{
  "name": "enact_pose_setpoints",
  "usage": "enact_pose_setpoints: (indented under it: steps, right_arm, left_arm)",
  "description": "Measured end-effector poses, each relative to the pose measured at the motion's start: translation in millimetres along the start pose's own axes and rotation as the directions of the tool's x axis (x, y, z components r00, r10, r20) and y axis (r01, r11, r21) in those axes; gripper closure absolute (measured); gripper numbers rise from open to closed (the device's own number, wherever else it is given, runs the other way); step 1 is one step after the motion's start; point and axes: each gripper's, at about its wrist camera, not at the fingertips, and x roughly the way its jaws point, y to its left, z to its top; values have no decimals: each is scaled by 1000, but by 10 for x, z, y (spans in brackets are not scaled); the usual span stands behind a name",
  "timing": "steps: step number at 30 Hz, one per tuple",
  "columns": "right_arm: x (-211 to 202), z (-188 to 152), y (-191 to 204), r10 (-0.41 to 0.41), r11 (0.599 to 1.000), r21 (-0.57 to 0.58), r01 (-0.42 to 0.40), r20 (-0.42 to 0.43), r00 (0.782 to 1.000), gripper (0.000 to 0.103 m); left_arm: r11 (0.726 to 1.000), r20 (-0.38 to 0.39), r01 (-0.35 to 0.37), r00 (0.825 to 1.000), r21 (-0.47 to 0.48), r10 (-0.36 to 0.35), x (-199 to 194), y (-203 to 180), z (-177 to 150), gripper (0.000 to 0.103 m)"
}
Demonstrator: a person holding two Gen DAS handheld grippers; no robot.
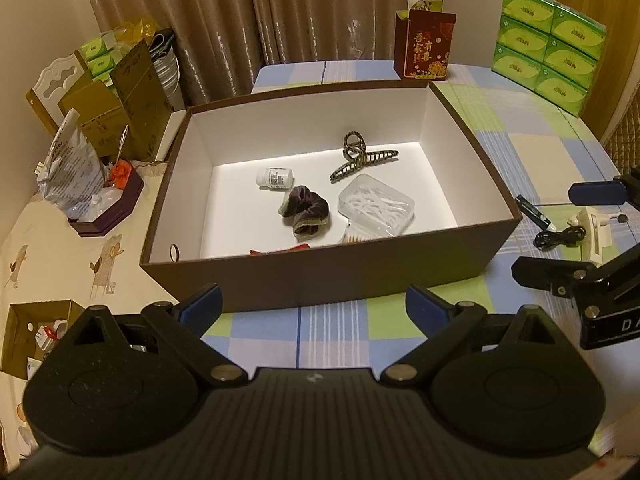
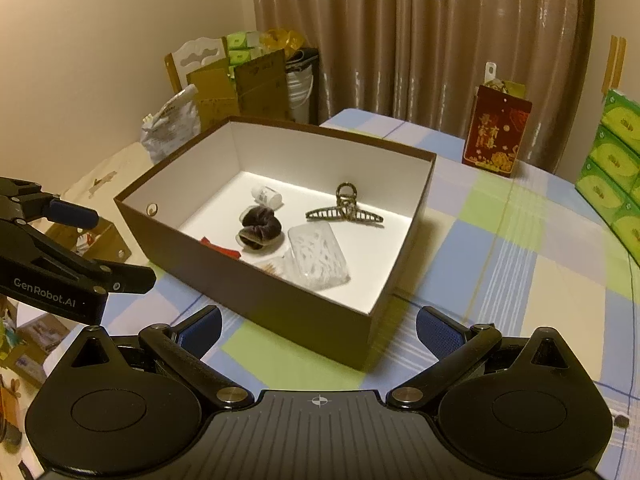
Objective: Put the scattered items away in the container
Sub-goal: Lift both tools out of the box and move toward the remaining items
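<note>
A brown box [image 1: 320, 276] with a white inside stands on the checked cloth; it also shows in the right wrist view [image 2: 280, 304]. Inside lie a hair claw [image 1: 360, 160], a white bottle [image 1: 275, 178], a dark scrunchie [image 1: 304, 210], a clear case of floss picks [image 1: 376, 208], a brush and a red item [image 1: 280, 249]. Right of the box lie a black pen [image 1: 534, 210], a black cable [image 1: 558, 236] and a white plug-like item [image 1: 596, 232]. My left gripper [image 1: 314, 306] is open and empty before the box. My right gripper [image 2: 318, 330] is open and empty, near those loose items.
A red gift bag [image 1: 424, 46] and stacked green tissue packs [image 1: 548, 44] stand at the back. Cardboard boxes [image 1: 120, 100], a plastic bag [image 1: 72, 168] and a purple tray [image 1: 108, 216] crowd the left side. Curtains hang behind.
</note>
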Motion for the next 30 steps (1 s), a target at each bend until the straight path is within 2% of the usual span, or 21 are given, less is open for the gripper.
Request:
enact_pose_setpoints:
  steps: [15, 30]
  right_arm:
    - [-224, -344, -342, -12, 999, 51, 14, -36, 999, 2]
    - [-696, -793, -1009, -95, 978, 181, 106, -72, 993, 2]
  left_arm:
    - [1000, -41, 26, 999, 7, -26, 6, -360, -115, 7]
    - [991, -66, 108, 993, 80, -103, 91, -1119, -136, 6]
